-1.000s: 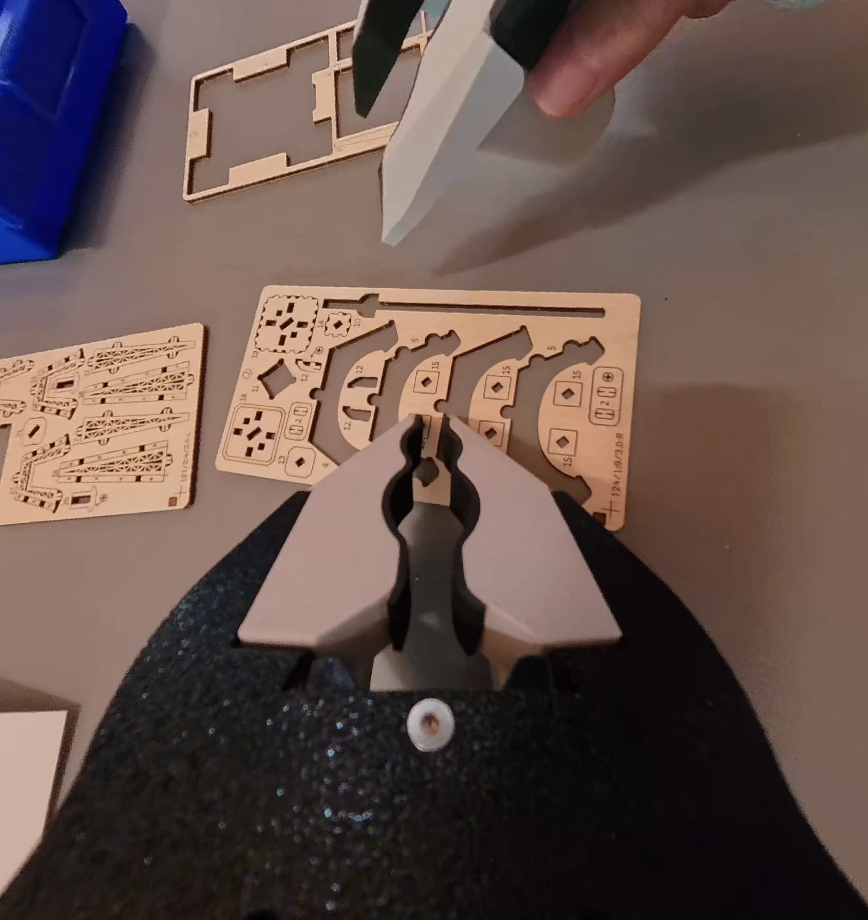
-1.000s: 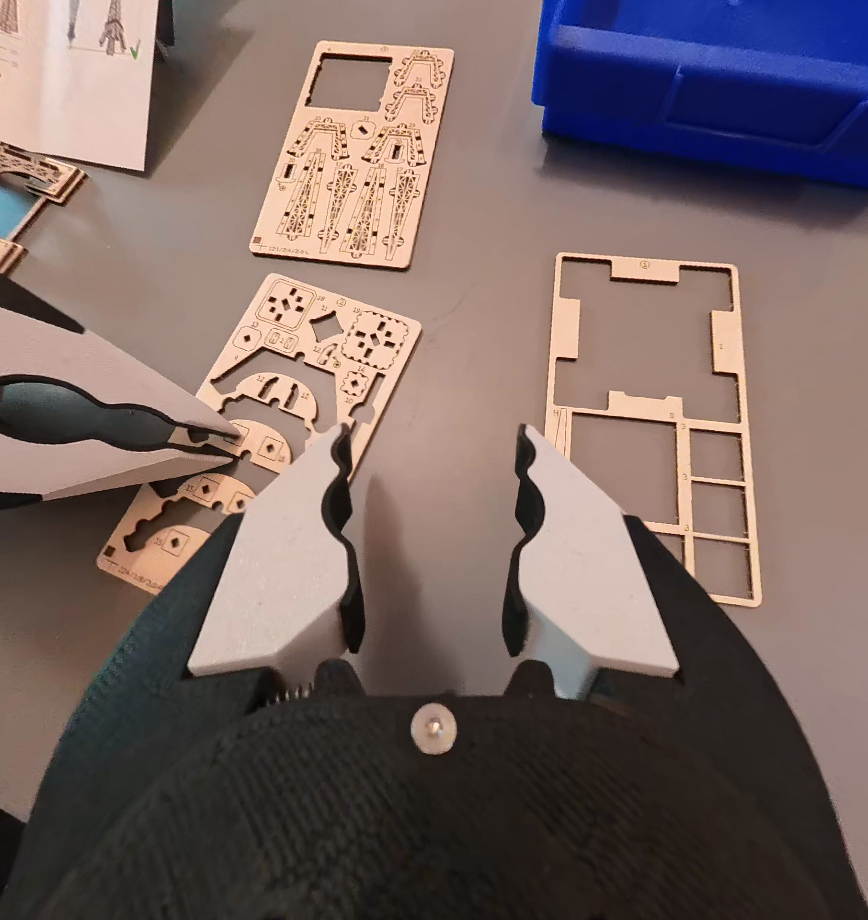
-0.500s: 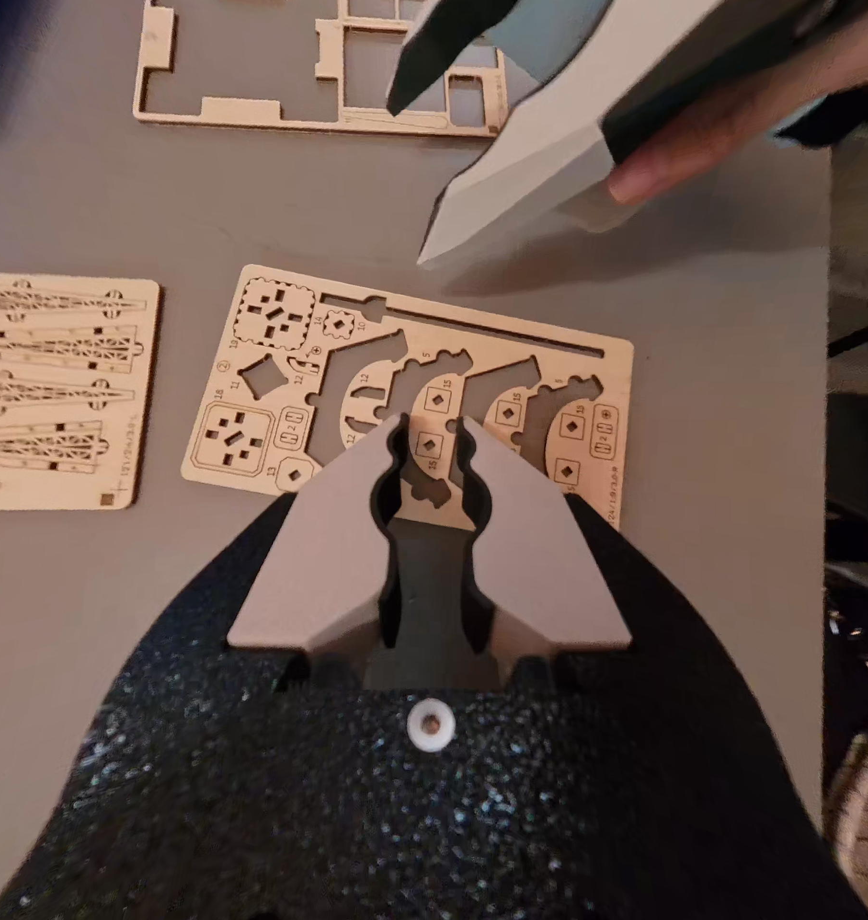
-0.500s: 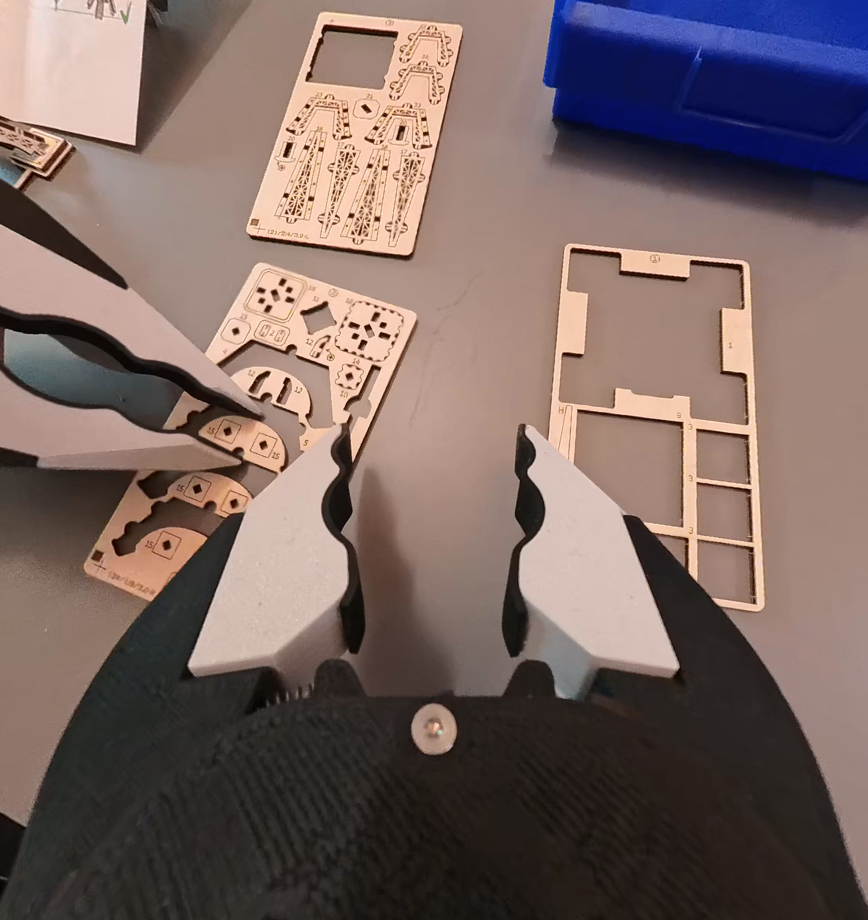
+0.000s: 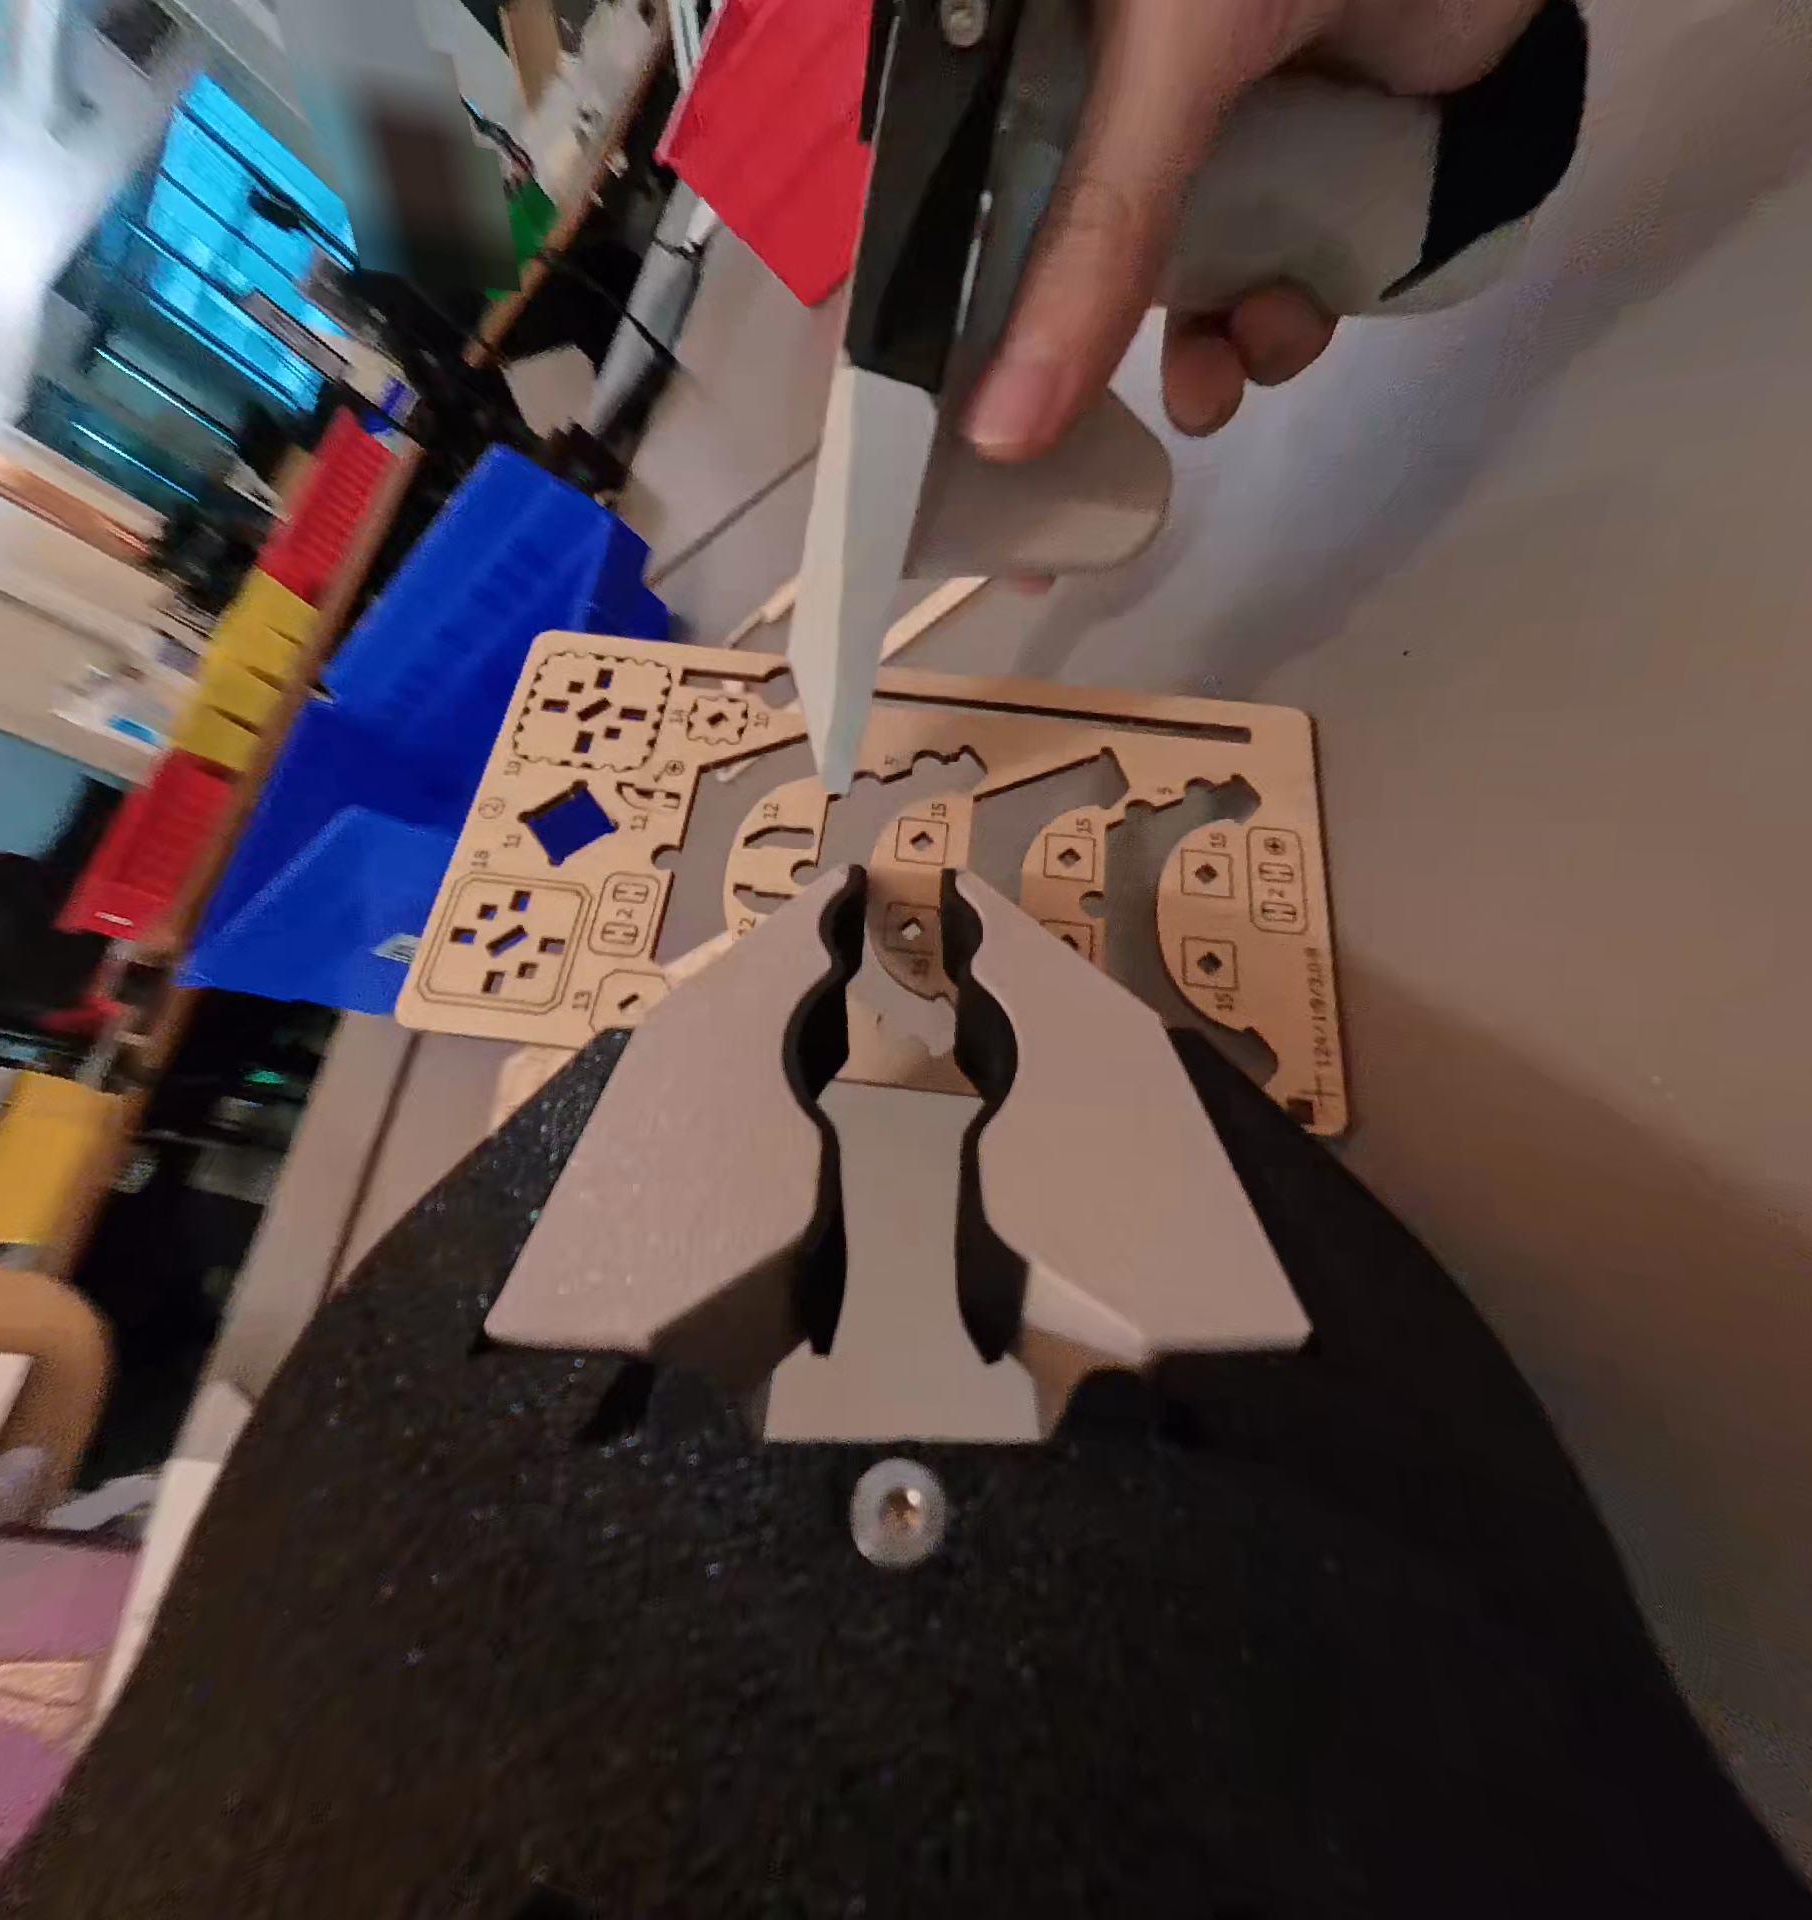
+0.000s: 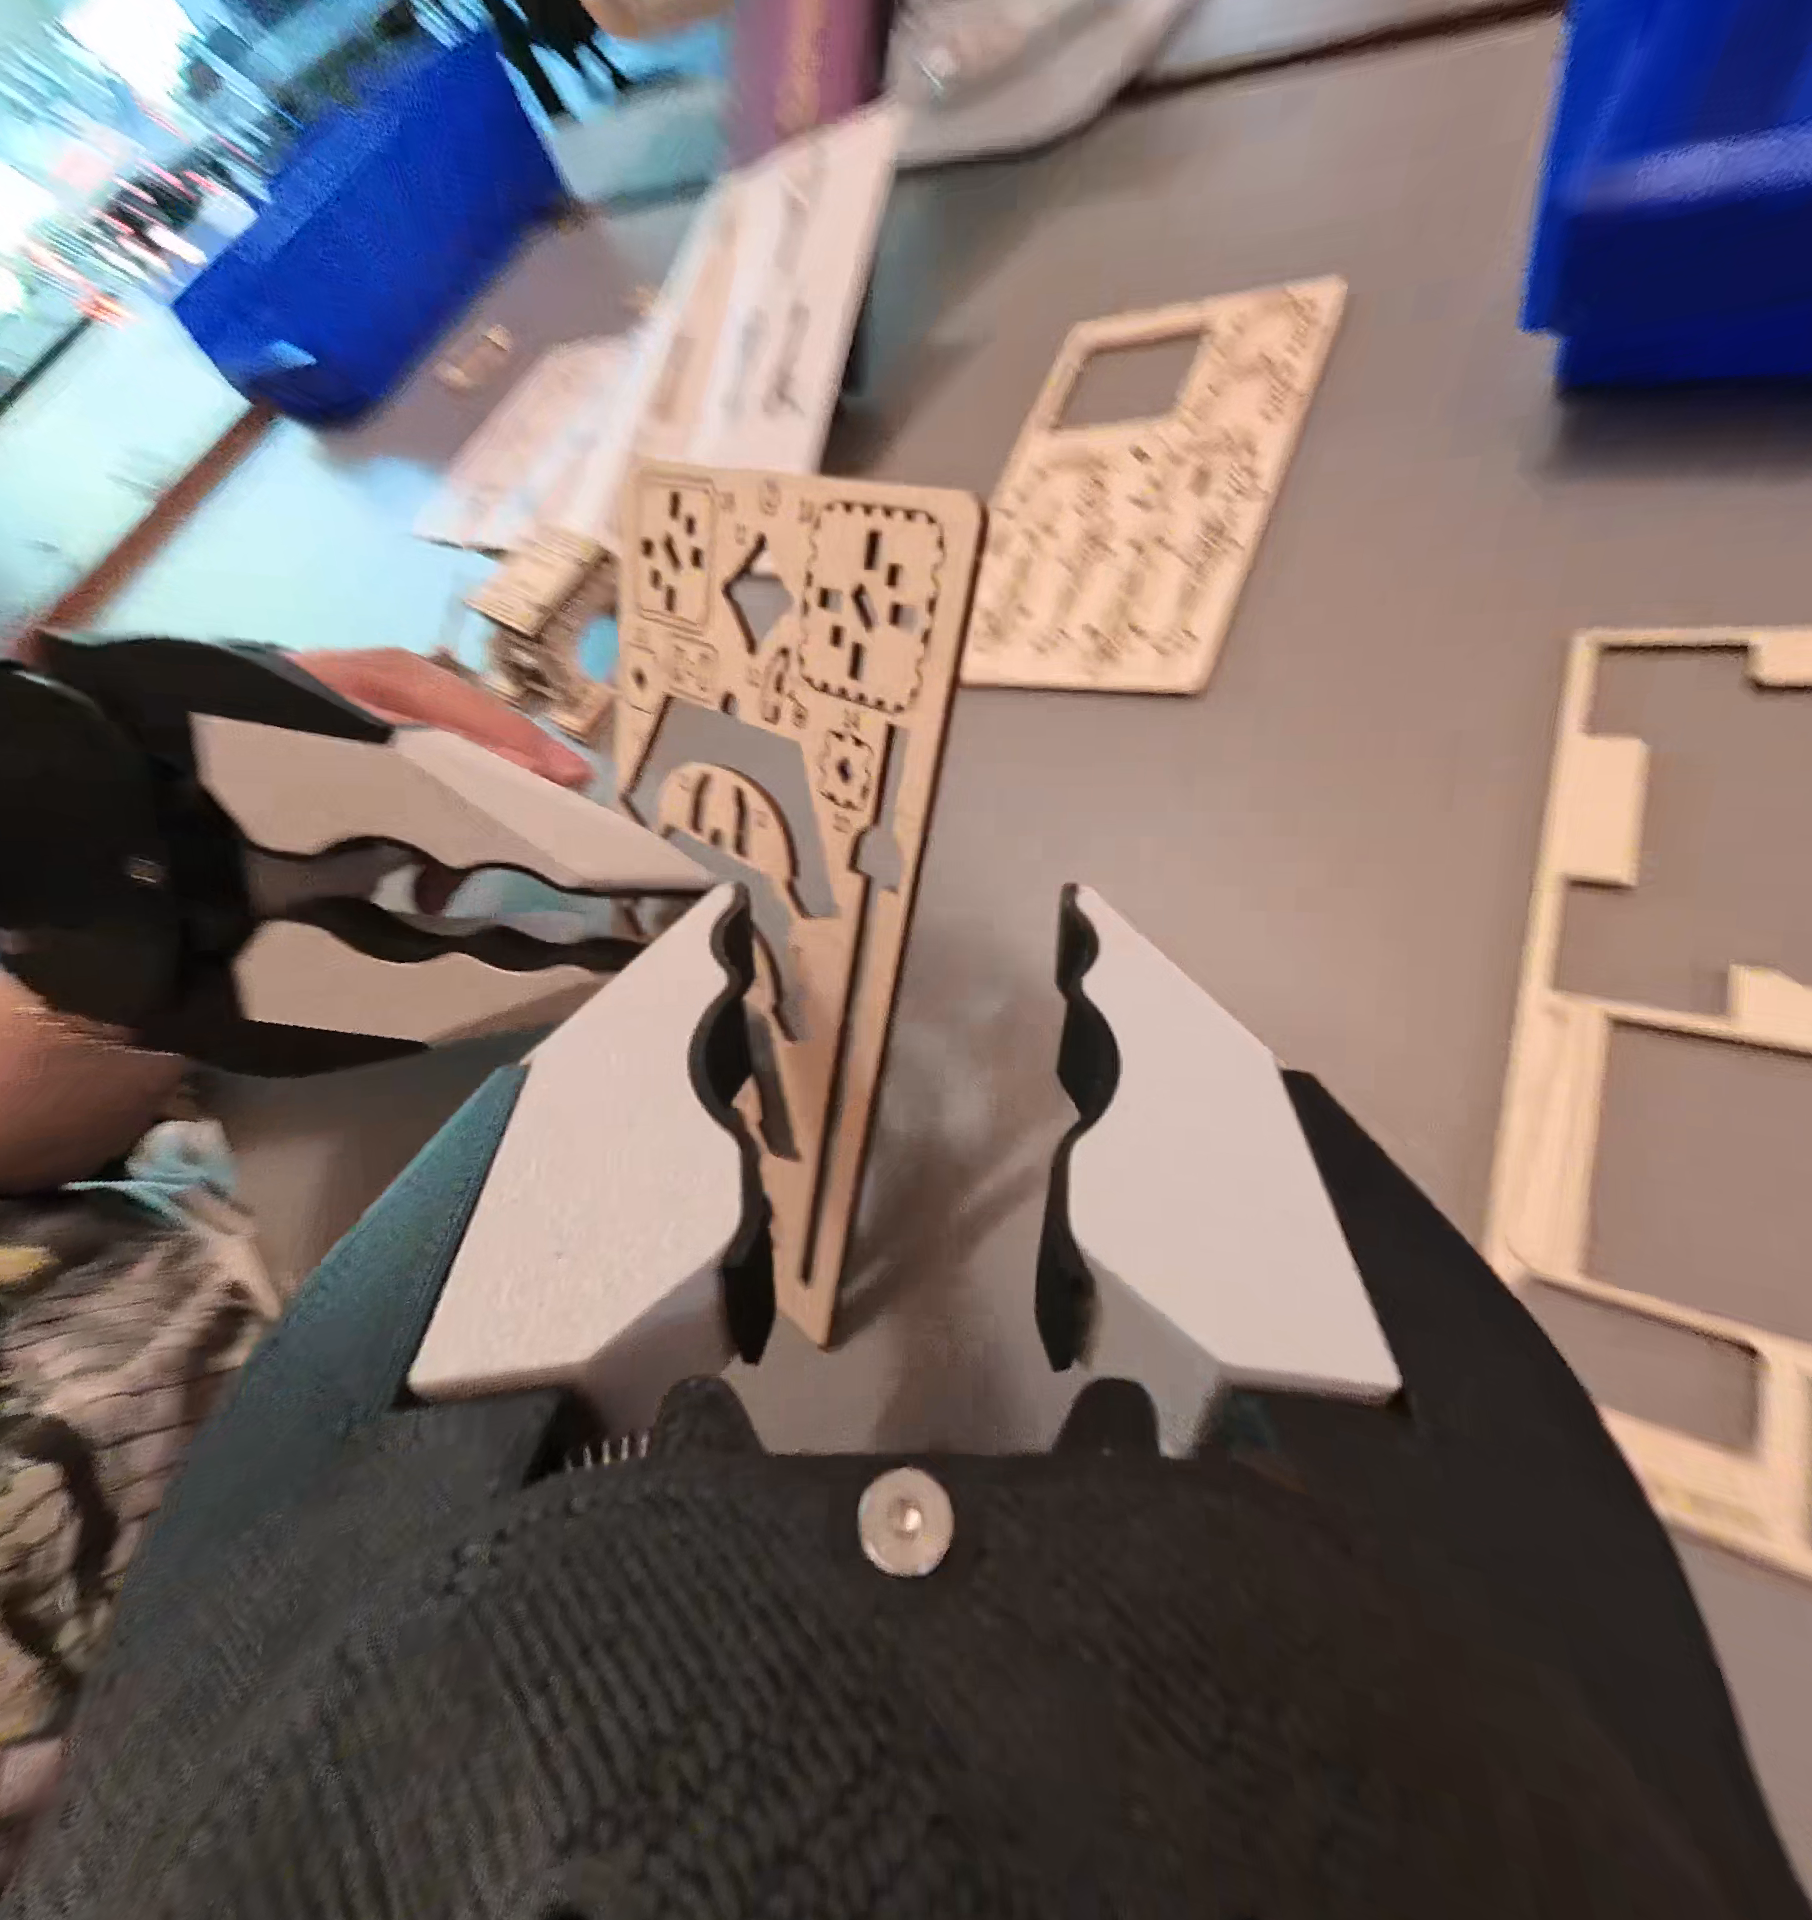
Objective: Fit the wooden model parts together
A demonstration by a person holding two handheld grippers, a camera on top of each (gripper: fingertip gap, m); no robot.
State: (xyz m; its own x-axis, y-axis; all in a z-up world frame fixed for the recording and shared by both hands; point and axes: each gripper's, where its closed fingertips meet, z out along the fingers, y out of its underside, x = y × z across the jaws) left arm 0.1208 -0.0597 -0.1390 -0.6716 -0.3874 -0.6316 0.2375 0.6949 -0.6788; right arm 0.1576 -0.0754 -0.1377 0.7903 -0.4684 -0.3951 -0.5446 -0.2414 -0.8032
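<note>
**A:** The left gripper (image 5: 902, 883) has the wooden sheet (image 5: 1297, 769) up off the table (image 6: 1297, 831), standing almost on edge. Its fingers are nearly closed, pinching a half-round part in the middle of the sheet.

**B:** And the right gripper (image 6: 902, 904)?

**A:** Wide open, holding nothing. It straddles the sheet's long edge, one fingertip touching the wood by a cut-out.

**B:** So how far along are we?

**A:** Early, I'd say. Several cut-outs are empty, but most parts sit unpunched. A stripped frame (image 6: 1598, 821) and a second, fuller sheet (image 6: 1141, 540) lie flat on the table.

**B:** Anything joined?

**A:** Nothing between the grippers. Popping parts out comes first, and all the fitting remains.
</note>
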